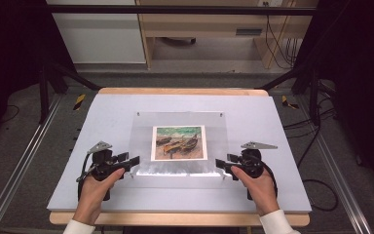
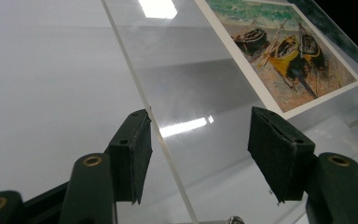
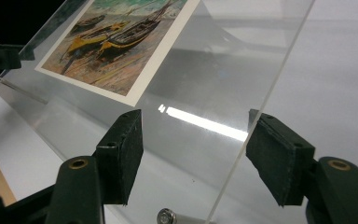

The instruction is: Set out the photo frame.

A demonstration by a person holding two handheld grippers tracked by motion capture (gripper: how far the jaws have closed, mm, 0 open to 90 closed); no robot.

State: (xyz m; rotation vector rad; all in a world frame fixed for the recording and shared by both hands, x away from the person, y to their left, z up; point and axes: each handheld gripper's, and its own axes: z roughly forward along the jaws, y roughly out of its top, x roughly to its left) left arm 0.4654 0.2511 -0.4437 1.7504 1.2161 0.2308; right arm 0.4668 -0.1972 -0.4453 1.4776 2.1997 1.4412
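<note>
one wide grey mat (image 1: 102, 195) is covering the table (image 1: 175, 219), and near its middle the clear acrylic frame (image 1: 141, 131) is lying with the boat picture (image 1: 179, 142) sandwiched inside it as its sole content. i am holding my left gripper (image 1: 132, 162) at the frame's near left corner and my right gripper (image 1: 220, 165) at its near right corner. in the left gripper view my jaws are standing spread, with the frame's side edge (image 2: 144, 100) running up between them, just beside one pad (image 2: 133, 154) and apart from the other. in the right gripper view my jaws are likewise gaping, straddling the opposite edge (image 3: 270, 93), pinching nothing. a small metal bolt (image 3: 166, 216) is sitting at the corner below.
</note>
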